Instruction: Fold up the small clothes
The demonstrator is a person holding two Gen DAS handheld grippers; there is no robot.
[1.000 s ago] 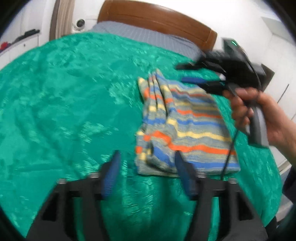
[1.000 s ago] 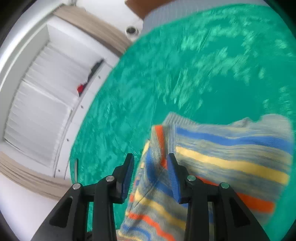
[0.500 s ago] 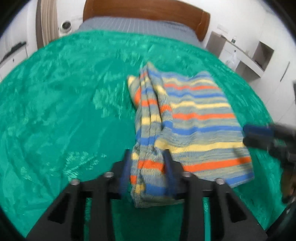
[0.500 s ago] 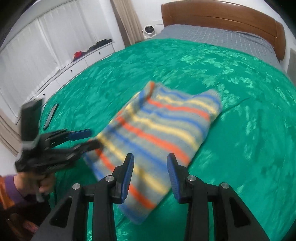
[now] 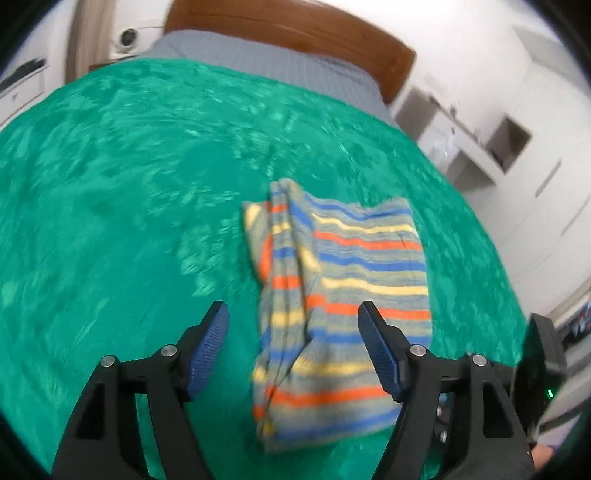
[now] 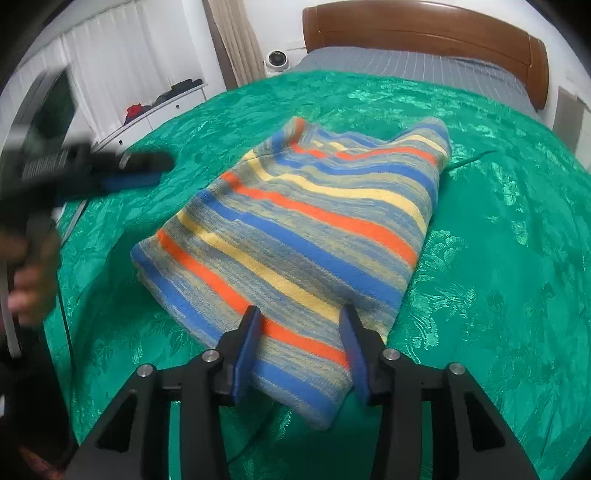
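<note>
A striped knit garment [image 5: 343, 295] in grey, blue, orange and yellow lies folded on the green bedspread [image 5: 110, 221]. Its left edge is bunched in ridges. My left gripper [image 5: 293, 336] is open and empty, held above the garment's near left part. In the right wrist view the garment [image 6: 306, 236] lies flat, and my right gripper [image 6: 299, 343] is open and empty over its near edge. The left gripper [image 6: 122, 173] shows blurred at the left of that view, held by a hand.
The bed has a wooden headboard [image 6: 424, 33] and a grey sheet [image 6: 406, 70] at the far end. White cabinets [image 6: 155, 110] and curtains stand at the left. White shelves [image 5: 480, 147] stand to the right of the bed.
My left gripper has opened, let go of the garment's bunched edge and pulled back. My right gripper has moved nearer over the garment's near edge.
</note>
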